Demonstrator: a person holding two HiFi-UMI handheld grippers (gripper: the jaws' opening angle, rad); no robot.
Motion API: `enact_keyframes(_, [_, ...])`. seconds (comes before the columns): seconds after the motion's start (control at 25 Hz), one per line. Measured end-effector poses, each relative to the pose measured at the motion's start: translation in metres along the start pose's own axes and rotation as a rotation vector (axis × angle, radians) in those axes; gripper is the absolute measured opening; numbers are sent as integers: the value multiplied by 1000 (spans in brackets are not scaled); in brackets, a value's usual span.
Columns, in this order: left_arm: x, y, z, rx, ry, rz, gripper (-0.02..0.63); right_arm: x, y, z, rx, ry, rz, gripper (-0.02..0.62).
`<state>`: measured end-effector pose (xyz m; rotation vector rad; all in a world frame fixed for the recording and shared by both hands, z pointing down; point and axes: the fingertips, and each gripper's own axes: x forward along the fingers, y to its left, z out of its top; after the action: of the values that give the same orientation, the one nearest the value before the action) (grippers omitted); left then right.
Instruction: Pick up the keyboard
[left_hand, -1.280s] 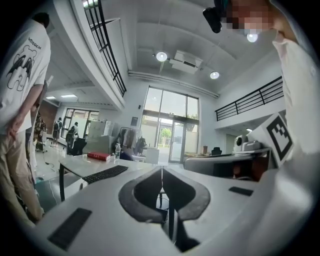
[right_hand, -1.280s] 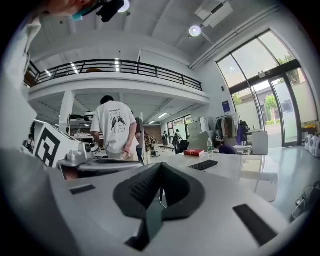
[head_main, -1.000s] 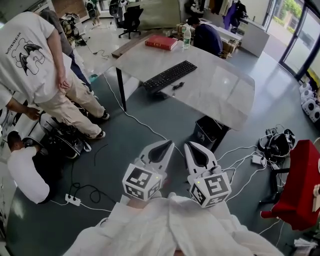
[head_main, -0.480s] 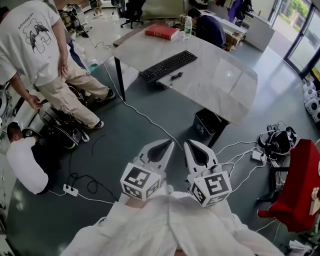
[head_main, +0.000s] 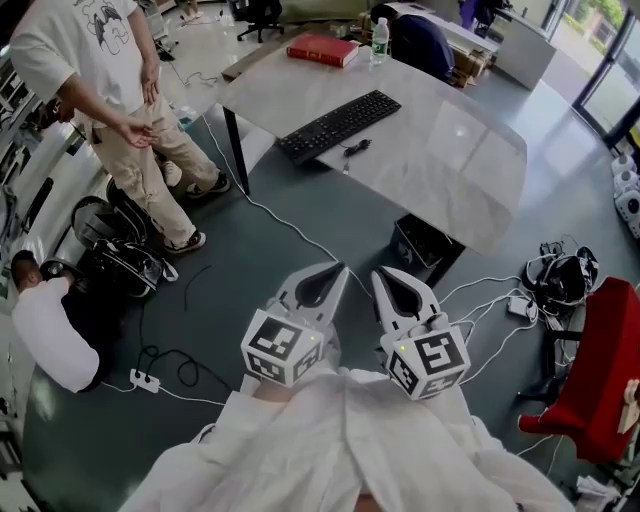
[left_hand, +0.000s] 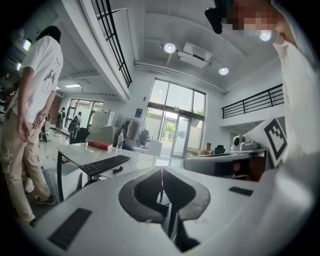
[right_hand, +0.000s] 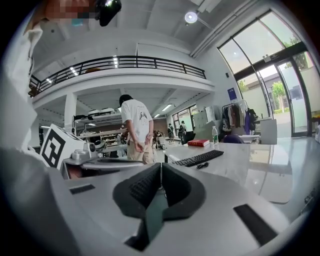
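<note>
A wide hall with a grey floor (head_main: 300, 240), seen from above; a pale table (head_main: 450, 175) fills the area from 12 to 2 o'clock.

At 10 o'clock a standing person (head_main: 95, 45) in a white T-shirt is on the floor beside the table's left end. At 8 o'clock a crouching person (head_main: 45, 340) bends low near the left edge, with a power strip (head_main: 146, 380) and its lead on the floor just beside them.

At 6 o'clock, in front of the wearer's white sleeves, the left hand-held gripper (head_main: 335, 272) points toward 12 o'clock. It is clenched, its jaws pressed together with nothing between them.

The keyboard (head_main: 340, 125) lies at 12 o'clock on the table's left part, set on a slant close to the near edge, well apart from both grippers and touched by neither. A small dark cord (head_main: 355, 147) sits just beside it. Farther back on the table are a red book (head_main: 323, 49) and, just to its right, a bottle (head_main: 379, 40).

The right hand-held gripper (head_main: 385, 277) is close beside the left one, pointing the same way. It is clenched too, with its jaws together and empty.

A black bin (head_main: 425, 250) stands under the table's near edge at 1 o'clock of the right gripper. At 3 o'clock loose cables (head_main: 555, 285) lie on the floor, and a red chair (head_main: 610, 370) is at 4 o'clock.
</note>
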<state>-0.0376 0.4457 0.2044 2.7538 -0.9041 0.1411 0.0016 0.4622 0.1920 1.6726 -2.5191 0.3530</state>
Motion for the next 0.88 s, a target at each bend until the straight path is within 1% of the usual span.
enact_keyframes(0.2, [35,43,22,0,-1,-25,14,53,-26,16,9,10,-16,31])
enact_keyframes(0.4, [67,93,45,1,-6,-49,14,108,-49,45,5,-23,-48,31])
enact_keyframes(0.52, [86,117,57,-4,-15,-83,14,136,-61,56,0,-52,-89,31])
enact_keyframes(0.72, [105,147,72,37,-24,-112,14,169,-76,71,14,-96,-148,31])
enact_keyframes(0.88, [113,155,66,42,1,-126,14,182,-78,67,19,-78,-163,31])
